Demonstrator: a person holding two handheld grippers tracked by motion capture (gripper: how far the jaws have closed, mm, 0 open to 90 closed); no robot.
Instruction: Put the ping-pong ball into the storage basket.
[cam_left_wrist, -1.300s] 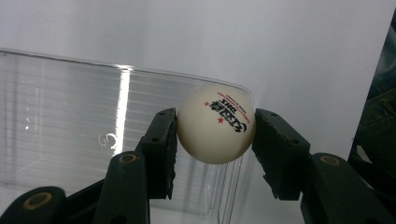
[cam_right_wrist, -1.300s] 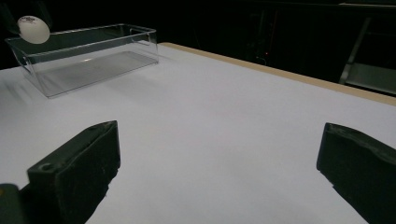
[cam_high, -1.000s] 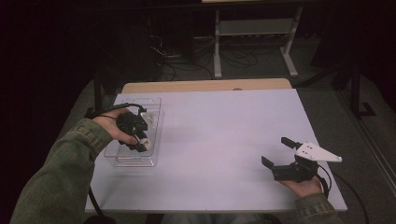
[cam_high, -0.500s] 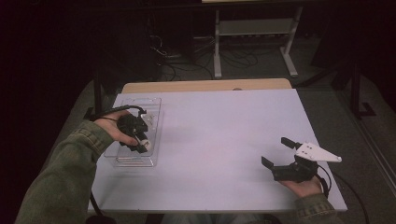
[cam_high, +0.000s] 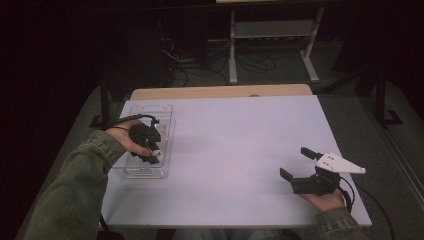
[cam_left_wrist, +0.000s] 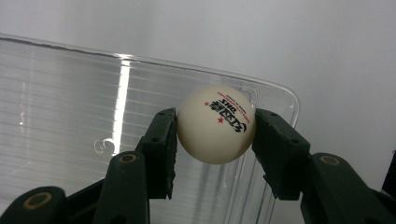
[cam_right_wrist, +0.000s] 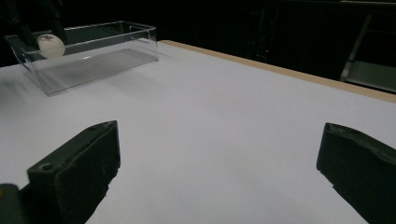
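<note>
A white ping-pong ball (cam_left_wrist: 216, 124) with red and black print sits between the jaws of my left gripper (cam_high: 151, 156), which is shut on it. The ball (cam_high: 157, 155) hangs over the near end of a clear plastic tray (cam_high: 158, 115) at the table's left side. From the right gripper view the ball (cam_right_wrist: 51, 44) shows at the tray's (cam_right_wrist: 105, 63) near-left corner, above the floor of the tray. My right gripper (cam_high: 299, 165) rests low at the table's front right, jaws wide open, nothing between them.
The white table (cam_high: 240, 135) has a wooden strip along its far edge (cam_high: 220, 91). A metal stand (cam_high: 272, 35) and cables lie on the dark floor behind. A cable (cam_high: 127, 120) trails from my left gripper.
My left gripper with the ball has shifted slightly over the tray's near end. The right gripper has stayed in place.
</note>
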